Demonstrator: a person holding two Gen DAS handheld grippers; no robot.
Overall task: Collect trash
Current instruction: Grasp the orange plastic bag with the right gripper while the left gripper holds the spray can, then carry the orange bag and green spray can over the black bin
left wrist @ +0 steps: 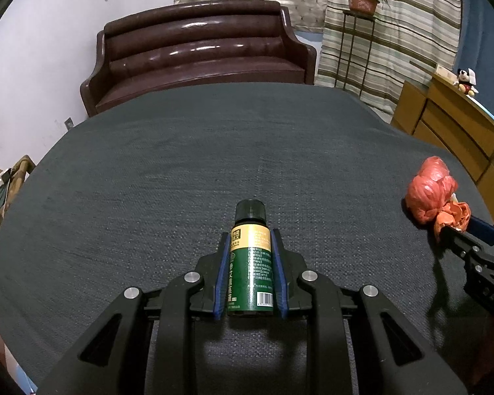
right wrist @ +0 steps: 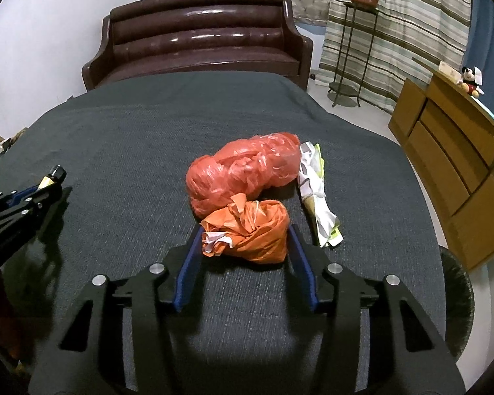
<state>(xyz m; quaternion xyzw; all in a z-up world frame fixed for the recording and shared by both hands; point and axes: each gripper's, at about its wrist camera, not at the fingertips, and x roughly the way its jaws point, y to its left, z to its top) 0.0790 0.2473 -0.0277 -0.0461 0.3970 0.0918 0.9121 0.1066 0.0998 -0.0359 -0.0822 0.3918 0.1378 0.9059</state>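
My left gripper (left wrist: pixel 250 233) is shut on a small green bottle (left wrist: pixel 251 263) with a gold label and black cap. The bottle lies along the fingers, just above the dark grey tablecloth (left wrist: pixel 214 151). In the right wrist view, a crumpled orange wad (right wrist: pixel 257 233) fills the gap between the blue pads of my right gripper (right wrist: pixel 245 230), which touch both its sides. A red plastic bag (right wrist: pixel 243 171) lies bunched right behind it. A white and yellow wrapper (right wrist: pixel 316 194) lies to the right of the bag. The left gripper (right wrist: pixel 49 187) shows at the far left.
A brown leather sofa (left wrist: pixel 201 49) stands beyond the table's far edge. A wooden cabinet (right wrist: pixel 451 164) is on the right and a plant stand (right wrist: pixel 349 49) is by the curtains. A dark round object (right wrist: pixel 457 302) sits below the table's right edge.
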